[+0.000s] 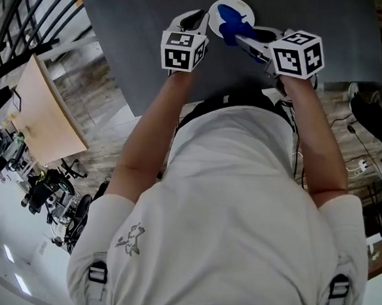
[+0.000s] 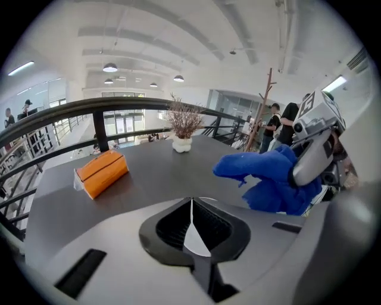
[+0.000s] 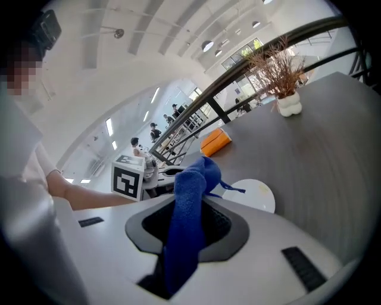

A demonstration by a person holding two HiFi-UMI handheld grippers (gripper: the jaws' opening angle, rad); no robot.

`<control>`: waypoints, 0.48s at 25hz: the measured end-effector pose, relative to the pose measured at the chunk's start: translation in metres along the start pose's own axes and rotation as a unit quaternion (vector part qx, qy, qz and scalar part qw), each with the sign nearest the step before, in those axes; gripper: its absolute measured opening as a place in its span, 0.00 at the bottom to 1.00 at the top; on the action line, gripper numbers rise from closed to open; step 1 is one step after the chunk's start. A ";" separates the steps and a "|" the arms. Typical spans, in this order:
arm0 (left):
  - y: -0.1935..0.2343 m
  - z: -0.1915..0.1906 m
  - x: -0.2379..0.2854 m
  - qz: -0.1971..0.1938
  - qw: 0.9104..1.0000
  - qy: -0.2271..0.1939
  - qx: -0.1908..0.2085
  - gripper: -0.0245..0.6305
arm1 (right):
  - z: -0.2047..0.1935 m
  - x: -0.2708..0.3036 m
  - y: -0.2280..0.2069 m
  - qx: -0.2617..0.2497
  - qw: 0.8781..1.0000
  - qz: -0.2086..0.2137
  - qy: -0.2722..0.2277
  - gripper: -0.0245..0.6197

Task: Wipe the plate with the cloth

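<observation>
A white plate is over the dark grey table. My left gripper is at the plate's left edge. In the left gripper view its jaws are shut on the plate's rim, seen edge-on as a thin white sliver. My right gripper is shut on a blue cloth that droops over the plate's near side. In the right gripper view the cloth rises out of the jaws and hides part of the plate. The left gripper view shows the cloth bunched at the right.
An orange box lies on the table to the far left. A white vase with dry twigs stands at the table's far edge. A black railing runs behind the table. People stand in the hall beyond.
</observation>
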State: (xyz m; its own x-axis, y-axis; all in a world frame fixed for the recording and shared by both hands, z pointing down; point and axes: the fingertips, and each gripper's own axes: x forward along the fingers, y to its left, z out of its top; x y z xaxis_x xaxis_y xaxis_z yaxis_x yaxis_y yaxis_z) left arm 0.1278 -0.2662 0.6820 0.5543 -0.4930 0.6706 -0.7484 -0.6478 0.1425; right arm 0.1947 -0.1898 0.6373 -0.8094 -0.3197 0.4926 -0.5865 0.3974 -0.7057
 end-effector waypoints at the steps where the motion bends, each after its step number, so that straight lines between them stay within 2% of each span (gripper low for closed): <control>1: -0.001 0.005 -0.009 -0.005 1.000 -0.007 0.002 0.06 | 0.003 0.001 0.007 -0.005 1.000 -0.004 -0.007 0.18; 5: 0.004 0.026 -0.051 -0.026 0.999 -0.042 0.011 0.05 | 0.015 0.015 0.044 -0.021 0.999 -0.010 -0.028 0.18; 9: -0.014 0.052 -0.101 -0.045 0.995 -0.091 0.013 0.05 | 0.015 0.004 0.078 -0.046 0.997 -0.020 -0.055 0.18; 12: -0.020 0.052 -0.148 -0.064 0.991 -0.114 0.014 0.05 | 0.008 0.004 0.113 -0.064 0.993 -0.035 -0.093 0.18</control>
State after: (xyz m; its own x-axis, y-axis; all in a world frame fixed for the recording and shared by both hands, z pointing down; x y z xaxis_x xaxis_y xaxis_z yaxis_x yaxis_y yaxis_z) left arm 0.0801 -0.2104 0.5425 0.7148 -0.5214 0.4661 -0.6575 -0.7281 0.1939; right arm 0.1255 -0.1528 0.5559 -0.7544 -0.4988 0.4267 -0.6493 0.4710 -0.5972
